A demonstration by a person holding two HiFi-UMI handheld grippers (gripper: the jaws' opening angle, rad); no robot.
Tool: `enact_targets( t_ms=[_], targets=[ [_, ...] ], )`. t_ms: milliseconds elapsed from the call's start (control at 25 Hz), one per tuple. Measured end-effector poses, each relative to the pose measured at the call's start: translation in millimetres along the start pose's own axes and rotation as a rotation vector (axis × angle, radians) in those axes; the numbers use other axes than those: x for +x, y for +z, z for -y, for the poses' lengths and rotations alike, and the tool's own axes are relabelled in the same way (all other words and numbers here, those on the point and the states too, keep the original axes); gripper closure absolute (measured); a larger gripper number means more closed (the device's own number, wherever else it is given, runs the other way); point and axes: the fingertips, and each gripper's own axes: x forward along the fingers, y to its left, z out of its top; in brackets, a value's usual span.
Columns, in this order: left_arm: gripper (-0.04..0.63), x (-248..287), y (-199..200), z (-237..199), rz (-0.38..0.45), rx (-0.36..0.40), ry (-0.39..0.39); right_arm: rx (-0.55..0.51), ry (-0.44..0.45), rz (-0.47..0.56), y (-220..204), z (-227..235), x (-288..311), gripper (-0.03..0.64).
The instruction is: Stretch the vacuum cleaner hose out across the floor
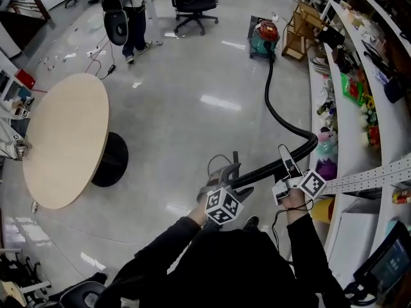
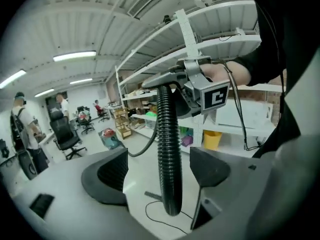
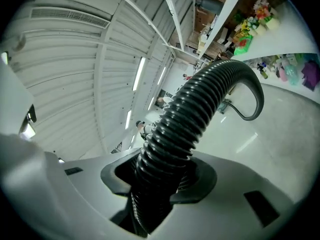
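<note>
A red and green vacuum cleaner [image 1: 264, 39] stands far off on the floor by the shelves. Its black ribbed hose [image 1: 272, 108] runs toward me, bends by the shelf and comes back left in front of me. My right gripper [image 1: 287, 167] is shut on the hose [image 3: 200, 109], whose ribs are pinched between both pads in the right gripper view. My left gripper [image 1: 225, 175] is open. In the left gripper view the hose end [image 2: 168, 159] hangs between the wide jaws [image 2: 160, 171] without touching either pad, and the right gripper [image 2: 200, 91] grips it above.
A round wooden table [image 1: 64, 140] on a black foot stands to the left. Long white shelves [image 1: 359, 127] full of goods line the right side. A person [image 1: 131, 15] and an office chair [image 1: 194, 2] are at the far end. A thin cable [image 2: 160, 216] lies on the floor.
</note>
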Motion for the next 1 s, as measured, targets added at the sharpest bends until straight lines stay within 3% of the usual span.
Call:
enact_targets(
  t_ms=[80,200,240,320,360,560,760,880,1000],
  targets=[
    [0.218,8.7,2.1,24.2,-0.025,0.042,-0.032,0.033,0.024,-0.013,-8.0,-15.4,-9.3,0.443],
    [0.245,20.1,0.6,47.1,-0.071,0.057,0.009,0.102,0.088,-0.037,-14.2,-36.6,-21.6,0.443],
    [0.345,20.8,0.8,52.3,-0.075,0.024,0.023,0.107,0.111,-0.059,-15.3,-41.3,-26.0,0.443],
    [0.48,17.6,0.8,62.8,-0.08,-0.069,0.037,0.108,0.161,-0.13,-20.4,-44.0,-38.3,0.443],
    [0.511,14.5,0.4,70.3,-0.086,-0.102,0.036,0.118,0.178,-0.168,-25.6,-40.4,-47.6,0.443],
    [0.515,5.9,-15.0,143.4,-0.231,-0.052,-0.017,0.232,0.138,-0.327,-76.1,18.6,-124.3,0.333],
    [0.515,17.4,-45.4,239.9,-0.455,0.043,-0.079,0.556,0.034,-0.329,-112.3,89.5,-223.5,0.314],
    [0.514,7.2,-81.1,270.8,-0.583,-0.042,-0.065,0.688,0.027,-0.327,-142.4,108.5,-277.4,0.314],
    [0.514,-5.3,-104.0,276.1,-0.661,-0.108,-0.046,0.648,0.039,-0.398,-163.9,106.9,-309.1,0.314]
  ],
)
